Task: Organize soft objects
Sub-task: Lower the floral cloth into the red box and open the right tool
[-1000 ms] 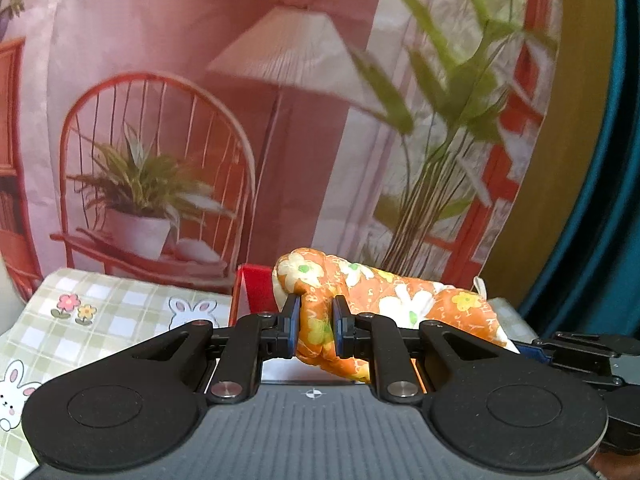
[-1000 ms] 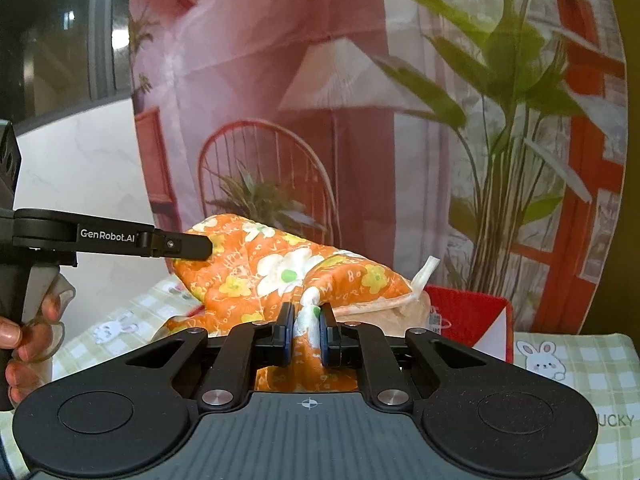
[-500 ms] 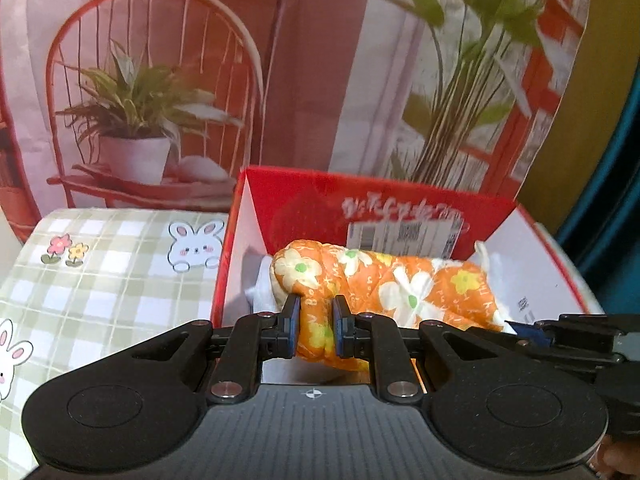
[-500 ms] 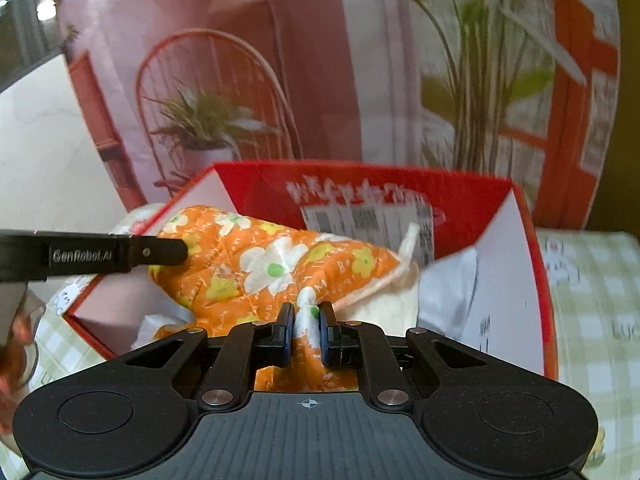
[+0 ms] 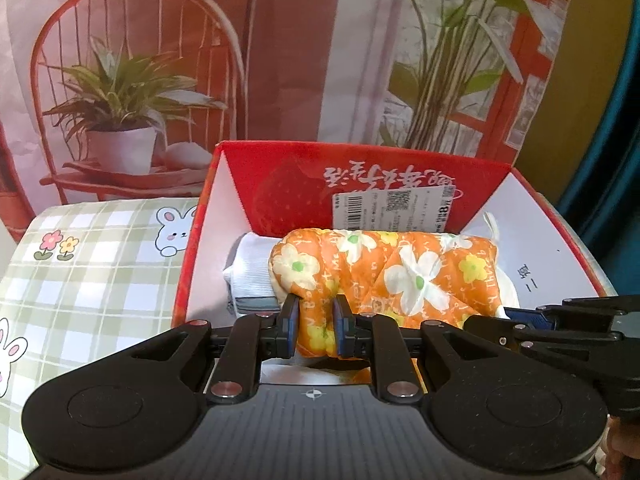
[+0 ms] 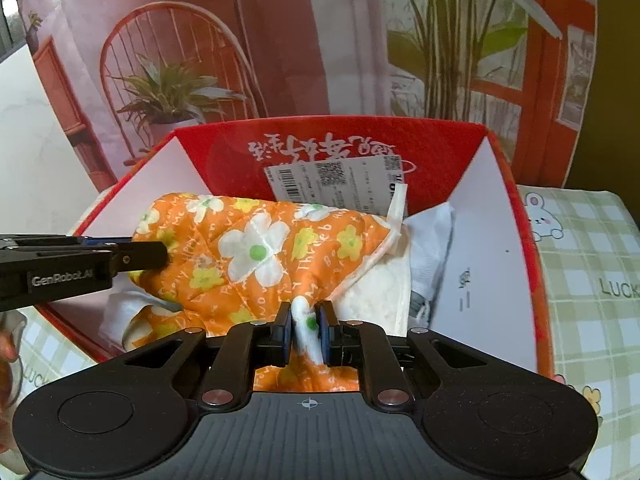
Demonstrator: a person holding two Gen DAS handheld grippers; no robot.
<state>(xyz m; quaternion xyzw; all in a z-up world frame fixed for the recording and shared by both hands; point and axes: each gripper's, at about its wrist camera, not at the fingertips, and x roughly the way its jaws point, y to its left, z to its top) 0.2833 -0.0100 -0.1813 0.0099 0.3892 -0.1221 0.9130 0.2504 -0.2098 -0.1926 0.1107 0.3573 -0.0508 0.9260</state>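
Note:
An orange quilted mitt with white and yellow flowers (image 5: 384,272) lies inside the red cardboard box (image 5: 280,168), over white cloths (image 5: 250,268). My left gripper (image 5: 314,330) is shut on the mitt's near left fold. My right gripper (image 6: 306,330) is shut on the mitt's near edge (image 6: 256,256) from the other side, inside the same box (image 6: 540,280). The right gripper's fingers show at the right of the left wrist view (image 5: 560,320). The left gripper's fingers show at the left of the right wrist view (image 6: 80,264).
The box stands on a green checked cloth with bunny prints (image 5: 92,280), which also shows in the right wrist view (image 6: 592,280). A printed backdrop with a chair and plants (image 5: 132,92) hangs right behind the box. A white label (image 6: 336,180) is stuck on the box's back flap.
Both grippers have lowered the mitt from above the box down into it. Both stay shut on it.

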